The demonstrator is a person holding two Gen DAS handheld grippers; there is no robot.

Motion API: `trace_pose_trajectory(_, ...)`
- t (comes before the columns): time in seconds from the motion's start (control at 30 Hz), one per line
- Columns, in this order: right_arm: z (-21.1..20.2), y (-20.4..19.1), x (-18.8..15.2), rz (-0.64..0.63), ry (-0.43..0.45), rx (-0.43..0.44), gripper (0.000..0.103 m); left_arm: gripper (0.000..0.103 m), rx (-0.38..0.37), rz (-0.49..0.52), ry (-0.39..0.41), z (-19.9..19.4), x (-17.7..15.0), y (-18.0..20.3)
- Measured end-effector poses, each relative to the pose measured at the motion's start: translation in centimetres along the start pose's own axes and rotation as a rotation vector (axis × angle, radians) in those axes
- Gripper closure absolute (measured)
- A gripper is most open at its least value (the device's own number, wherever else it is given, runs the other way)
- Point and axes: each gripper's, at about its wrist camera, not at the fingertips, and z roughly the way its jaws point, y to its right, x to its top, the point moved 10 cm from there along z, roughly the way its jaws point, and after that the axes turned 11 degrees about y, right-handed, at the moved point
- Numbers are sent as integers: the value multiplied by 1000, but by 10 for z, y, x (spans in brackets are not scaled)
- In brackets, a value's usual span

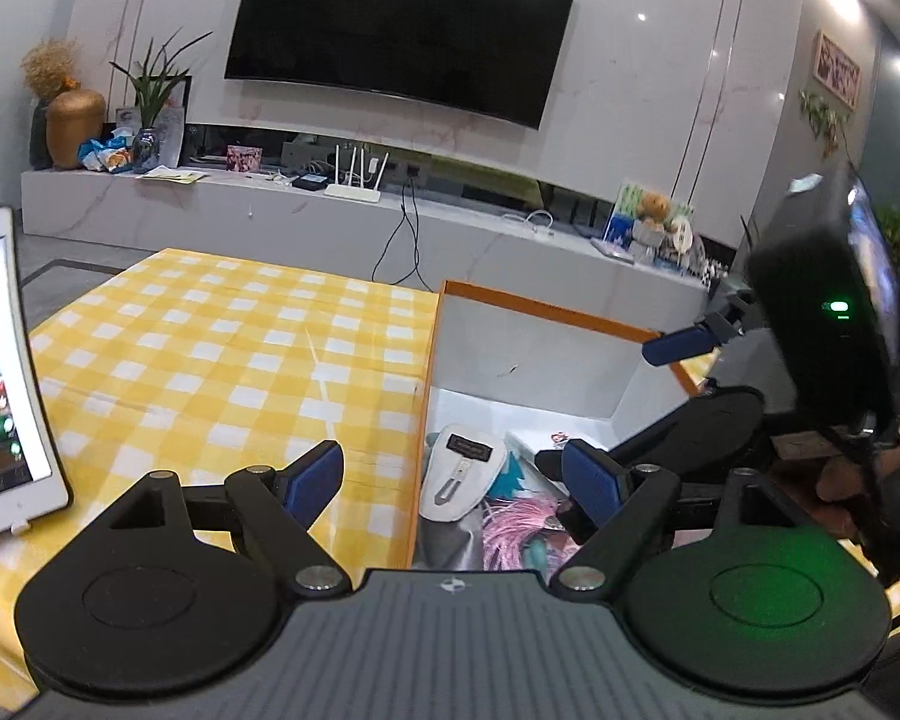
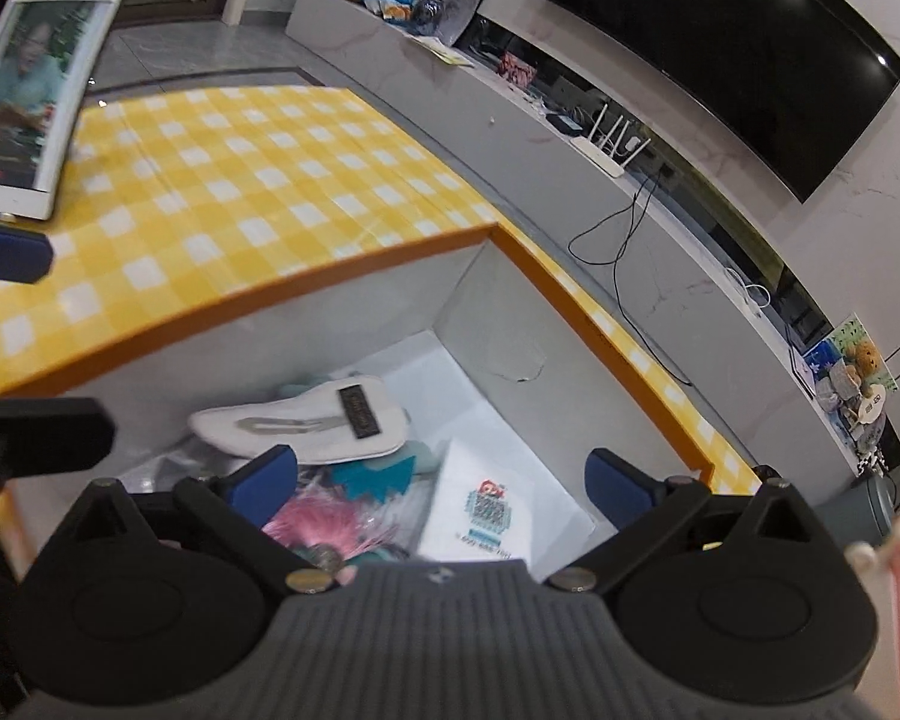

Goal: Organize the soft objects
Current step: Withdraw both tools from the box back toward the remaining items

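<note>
Your left gripper (image 1: 453,477) points forward and downward, jaws spread wide and empty. Your right gripper (image 2: 444,477) tilts down more steeply, jaws fully apart, gripping nothing.

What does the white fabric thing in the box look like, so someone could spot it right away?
On the yellow checked tablecloth stands an orange-rimmed box. Inside lies a white pouch, atop teal and pink items. Only it has a dark rectangular label.

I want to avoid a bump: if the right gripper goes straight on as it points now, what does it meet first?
Probably the white paper lying in the box, between its open fingers; depth is unclear.
</note>
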Motion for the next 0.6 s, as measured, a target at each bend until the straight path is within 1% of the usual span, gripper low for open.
trace_pose_trajectory(0.07, -13, -2, 0, 12, 9, -6, 3, 6, -2, -19, 12, -6, 0, 0)
trace_pose_trajectory(0.17, -33, -3, -3, 41, 28, -7, 3, 6, 18, -50, 28, -12, 0, -1)
trace_pose_trajectory(0.23, -48, -4, -8, 60, 39, -3, 3, 6, 13, -55, 38, -15, 0, 2)
trace_pose_trajectory(0.33, -70, 0, -18, 73, 52, -21, 3, 6, 9, -65, 40, -21, -2, 10)
trace_pose_trajectory(0.4, -85, 7, -29, 122, 56, -39, 3, 6, 0, -69, 27, -24, -6, 19)
trace_pose_trajectory(0.5, -104, 19, -45, 199, 57, -58, 3, 6, -27, -73, 30, -31, -8, 36)
trace_pose_trajectory(0.6, -123, 36, -60, 226, 63, -100, 3, 6, -67, -74, 34, -38, -11, 57)
